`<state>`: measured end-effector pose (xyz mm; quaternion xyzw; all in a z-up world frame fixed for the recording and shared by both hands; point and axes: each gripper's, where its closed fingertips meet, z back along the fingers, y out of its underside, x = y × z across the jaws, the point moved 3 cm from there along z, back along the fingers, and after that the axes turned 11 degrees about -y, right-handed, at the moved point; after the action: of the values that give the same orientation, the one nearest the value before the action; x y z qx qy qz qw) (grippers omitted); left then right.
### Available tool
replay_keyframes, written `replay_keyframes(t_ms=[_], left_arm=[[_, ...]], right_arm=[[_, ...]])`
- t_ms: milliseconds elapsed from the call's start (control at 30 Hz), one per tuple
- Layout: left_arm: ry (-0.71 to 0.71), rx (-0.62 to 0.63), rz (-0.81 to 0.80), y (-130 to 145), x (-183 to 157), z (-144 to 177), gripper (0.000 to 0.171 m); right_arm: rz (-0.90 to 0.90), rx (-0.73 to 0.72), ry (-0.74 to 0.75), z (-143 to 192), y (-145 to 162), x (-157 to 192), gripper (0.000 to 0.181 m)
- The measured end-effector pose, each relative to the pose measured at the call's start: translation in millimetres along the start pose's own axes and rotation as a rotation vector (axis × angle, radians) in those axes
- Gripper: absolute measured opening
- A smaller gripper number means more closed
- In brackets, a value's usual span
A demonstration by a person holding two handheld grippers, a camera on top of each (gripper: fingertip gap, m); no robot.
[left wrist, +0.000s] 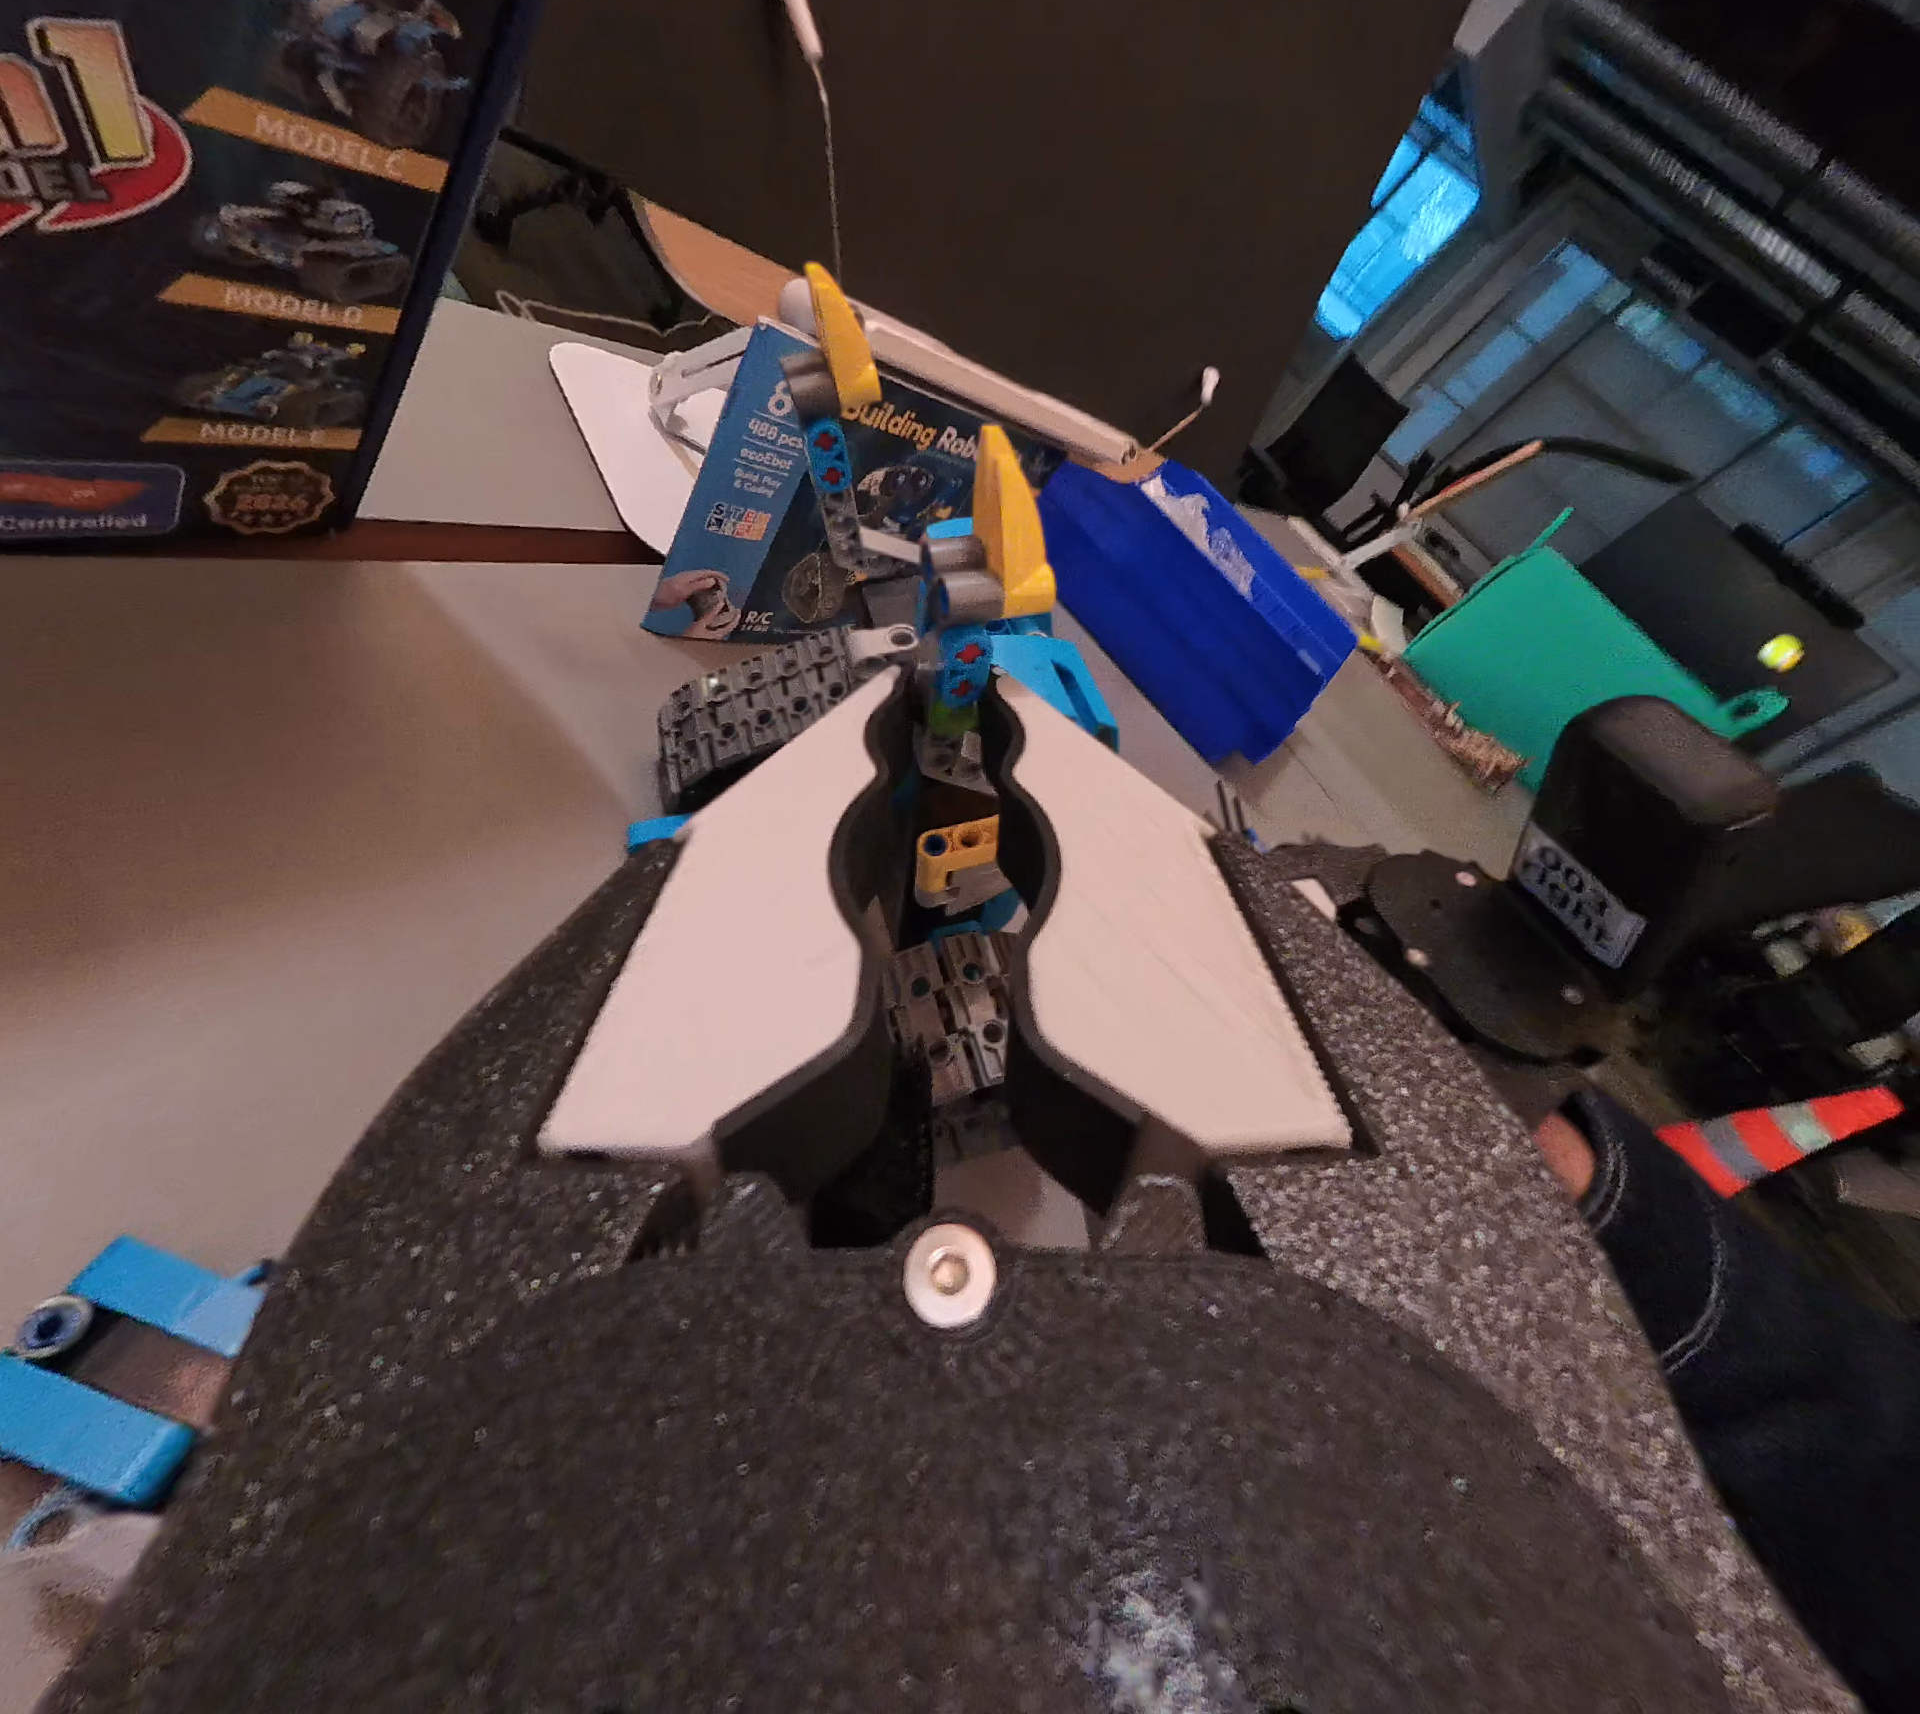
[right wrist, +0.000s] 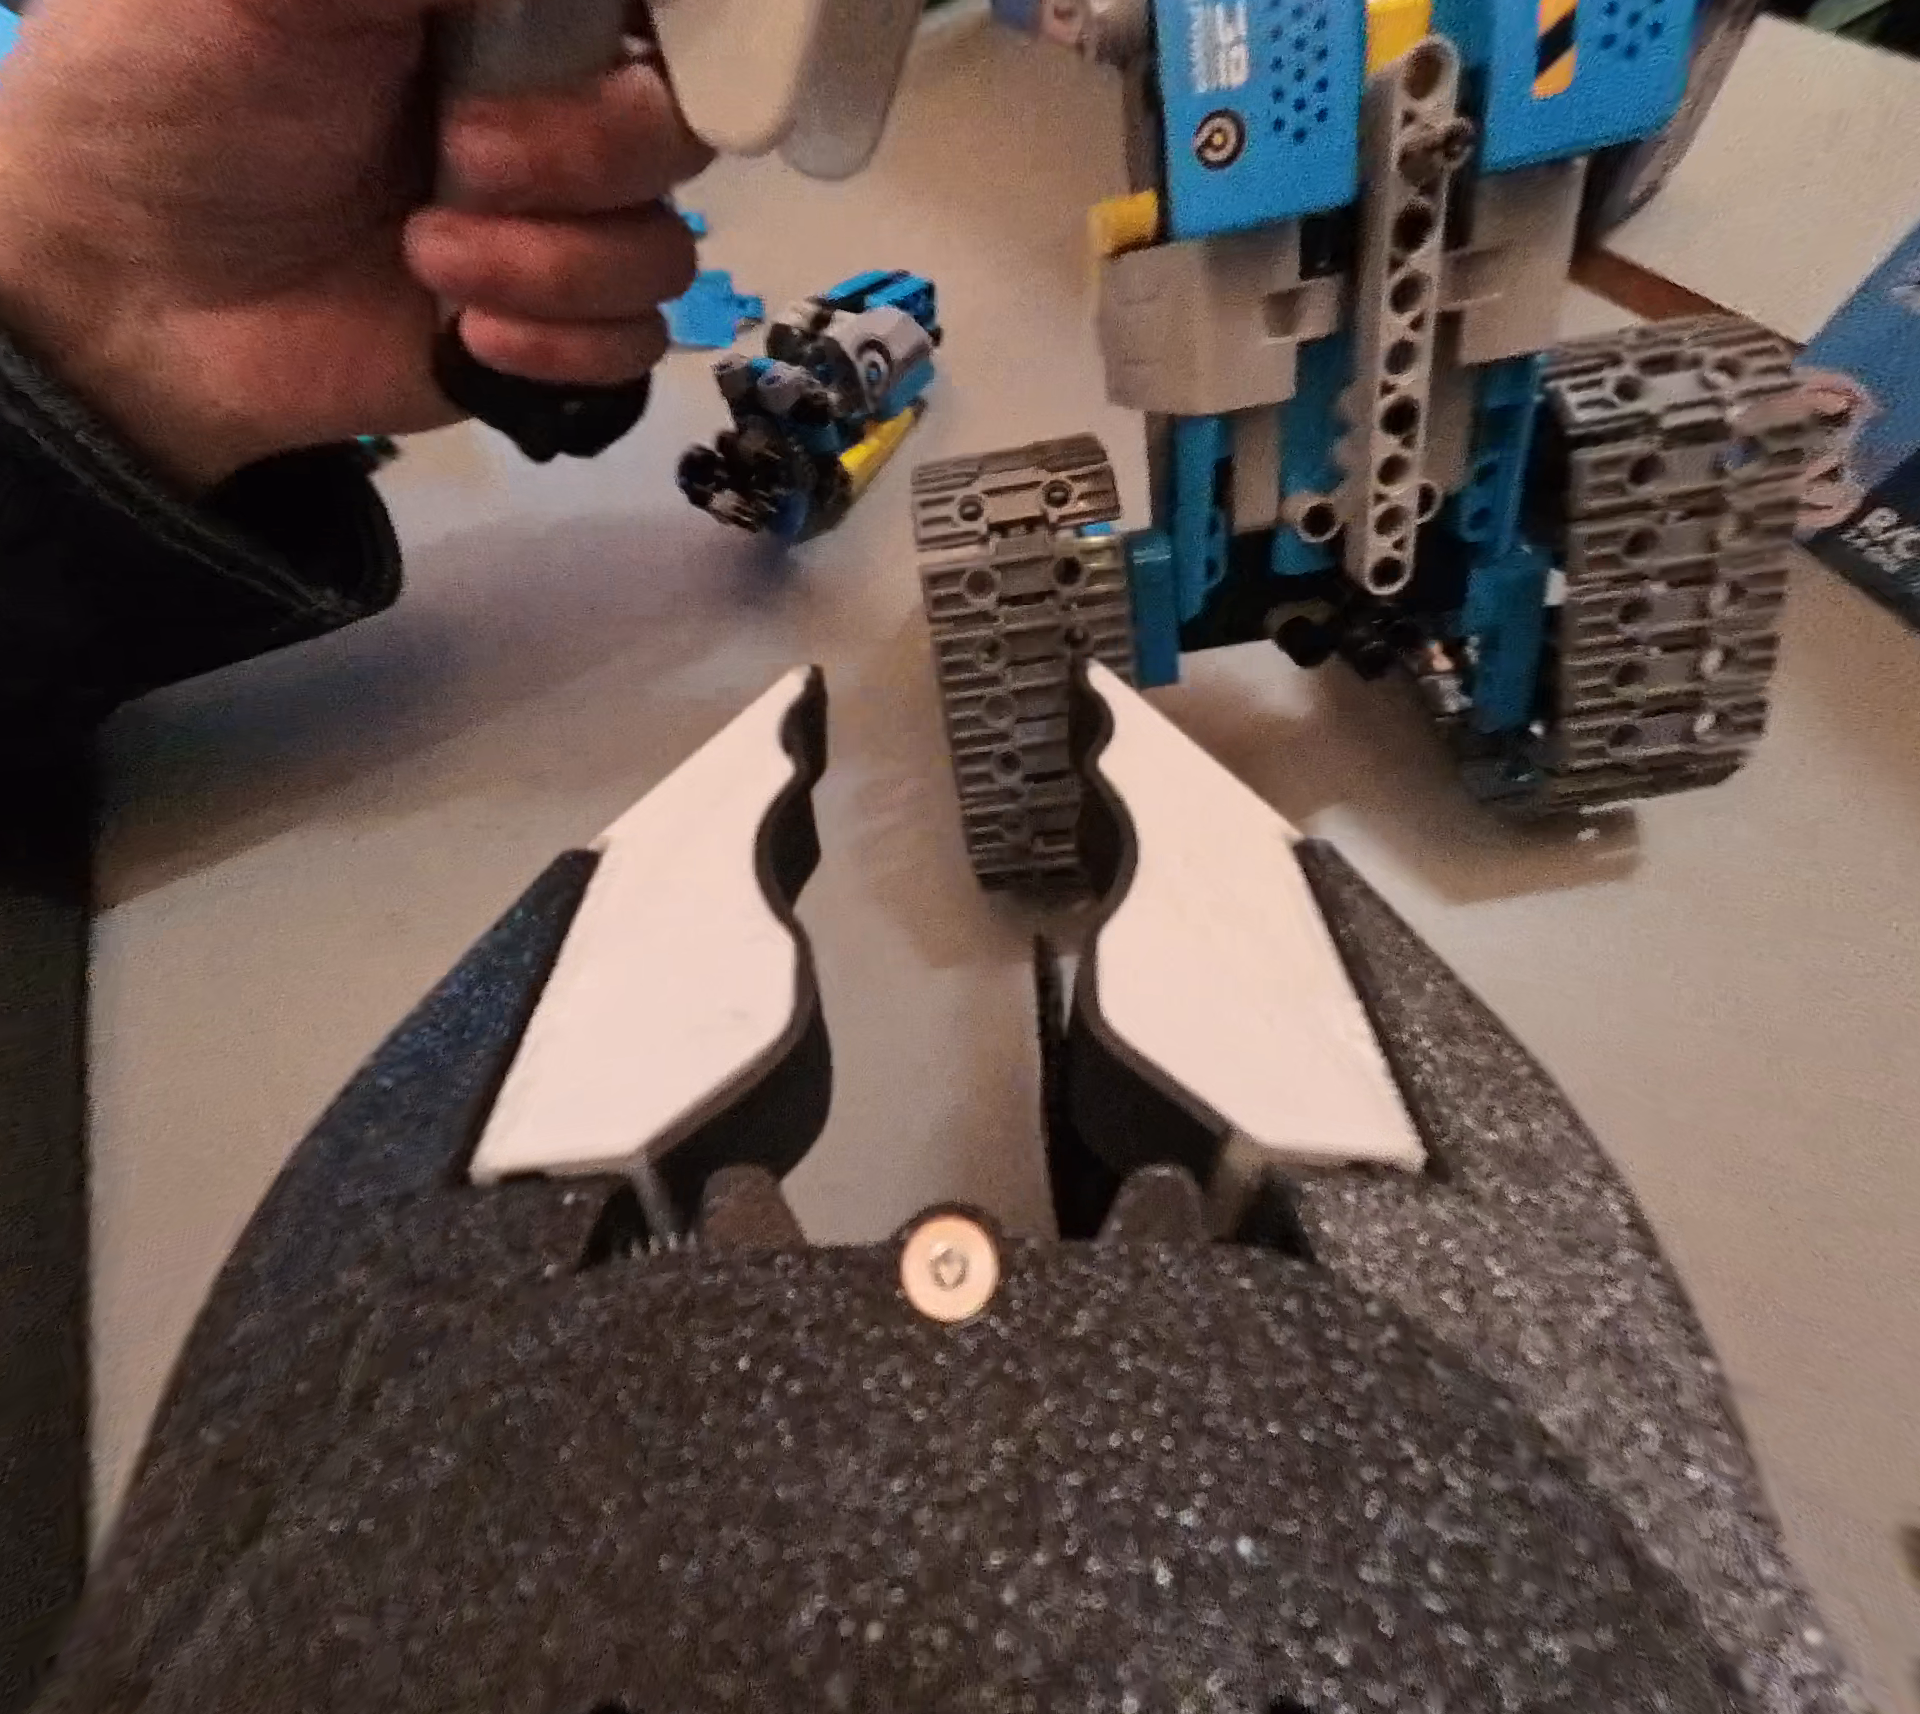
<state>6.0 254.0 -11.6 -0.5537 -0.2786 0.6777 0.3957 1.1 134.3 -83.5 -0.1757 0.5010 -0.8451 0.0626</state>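
Where the left wrist view looks along its fingers, the left gripper points level over the table, fingers narrowed around the tracked brick robot; contact appears likely but is partly hidden. Its yellow claws stand upward.

In the right wrist view, the right gripper angles down, fingers moderately apart, empty; its right fingertip sits against the robot's grey track. The robot stands upright, its long axis vertical. A hand grips the other tool's handle at upper left.

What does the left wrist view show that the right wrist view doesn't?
Left wrist only: the left tool closed on the tracked toy robot, its yellow claws, a large dark box, blue bin and green bin.
Right wrist only: the right tool open, one finger beside the robot's tread, a small brick assembly, a hand.
Both: the robot and table.
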Motion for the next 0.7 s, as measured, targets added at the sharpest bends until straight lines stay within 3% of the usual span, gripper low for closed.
replay_keyframes(t_ms=[100,167,267,433,500,600,700], left_arm=[[0.055,0.047,-0.048,3,-5,5,0.009],[0.135,0.102,-0.042,9,-12,11,0.009],[0.268,0.174,-0.03,18,-22,25,0.009],[0.497,0.283,0.038,29,-38,40,0.006],[0.459,0.31,0.046,37,-34,33,0.006],[0.447,0.298,0.076,39,-33,27,0.007],[0.379,0.243,0.065,35,-29,25,0.006]], right_arm=[[-0.032,0.075,-0.232,-10,8,39,0.022],[-0.044,0.118,-0.395,-14,9,67,0.03],[0.003,-0.022,-0.552,14,-20,91,0.036],[0.073,-0.259,-0.421,71,-48,54,0.034],[0.077,-0.34,-0.302,86,-55,33,0.038],[0.029,-0.451,-0.321,97,-67,30,0.04],[0.054,-0.439,-0.231,93,-65,23,0.04]])
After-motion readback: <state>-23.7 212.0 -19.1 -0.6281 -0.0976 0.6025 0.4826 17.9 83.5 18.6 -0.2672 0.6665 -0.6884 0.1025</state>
